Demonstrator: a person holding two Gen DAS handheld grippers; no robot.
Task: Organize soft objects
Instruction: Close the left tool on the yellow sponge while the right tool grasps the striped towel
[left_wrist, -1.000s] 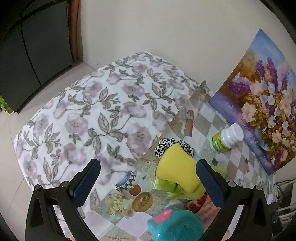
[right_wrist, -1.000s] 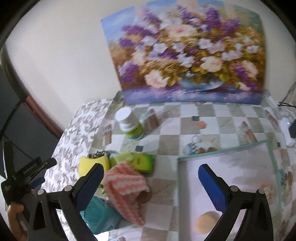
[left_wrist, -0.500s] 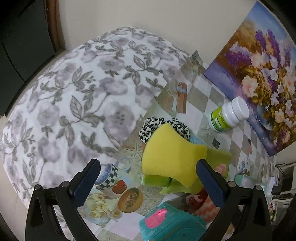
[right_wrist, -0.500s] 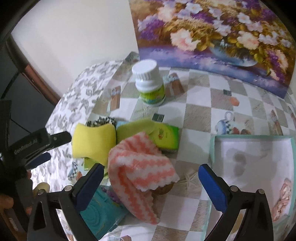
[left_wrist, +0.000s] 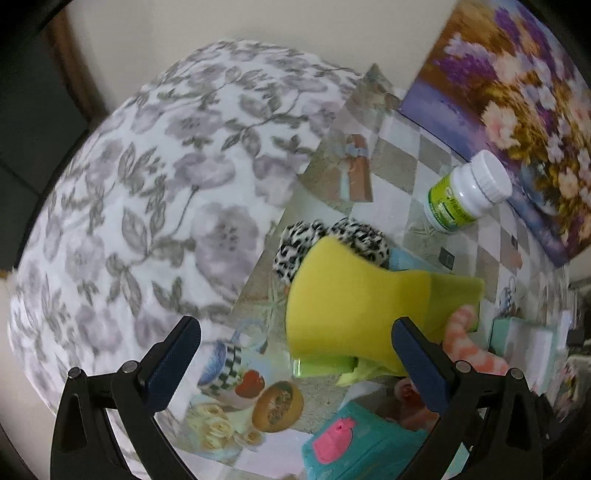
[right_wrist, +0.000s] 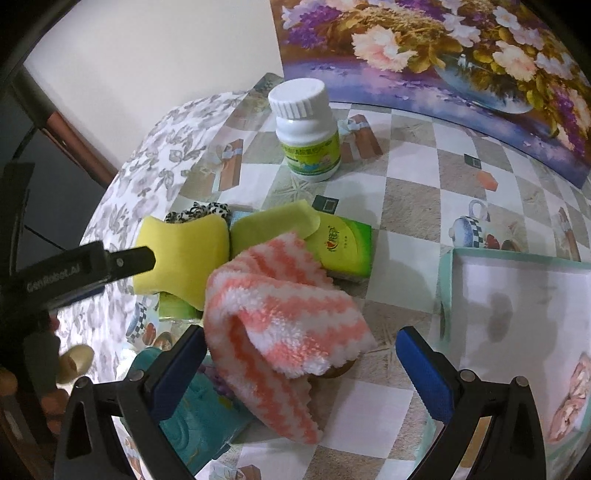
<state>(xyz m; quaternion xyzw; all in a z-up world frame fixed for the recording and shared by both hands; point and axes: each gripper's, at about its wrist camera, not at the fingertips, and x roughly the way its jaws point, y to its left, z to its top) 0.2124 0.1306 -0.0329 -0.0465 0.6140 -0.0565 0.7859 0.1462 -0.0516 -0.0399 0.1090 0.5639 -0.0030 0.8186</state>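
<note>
1. Right wrist view: the right hand-held gripper (right_wrist: 299, 365) hangs with its jaws spread wide and nothing between them, low over a heap of soft things on the surface (right_wrist: 413, 199).
2. The pink-and-white fluffy cloth (right_wrist: 280, 317) lies folded on top of the heap, near the camera, its nearer end framed between the blue pads. Compared with a second ago it fills far more of this view, so the gripper has dropped down and moved left toward it.
3. Just behind the cloth sit a yellow sponge (right_wrist: 181, 258) on the left and a green sponge pack (right_wrist: 343, 247) on the right; a black-and-white spotted scrunchie (right_wrist: 199, 212) peeks out at the far side of the yellow sponge.
4. A white-capped bottle (right_wrist: 304, 133) stands upright farther back, apart from the heap. A pale box (right_wrist: 517, 314) with a mint rim lies open to the right.
5. Left wrist view: the left hand-held gripper (left_wrist: 295, 358) is also open and empty, and has closed in on the yellow sponge (left_wrist: 347, 295), which now looms larger, with one pad in front of its right edge.
6. Judgement: both grippers appear to be lining up for a pick; nothing is yet lifted, and the box is the likely place for the soft items.
</note>
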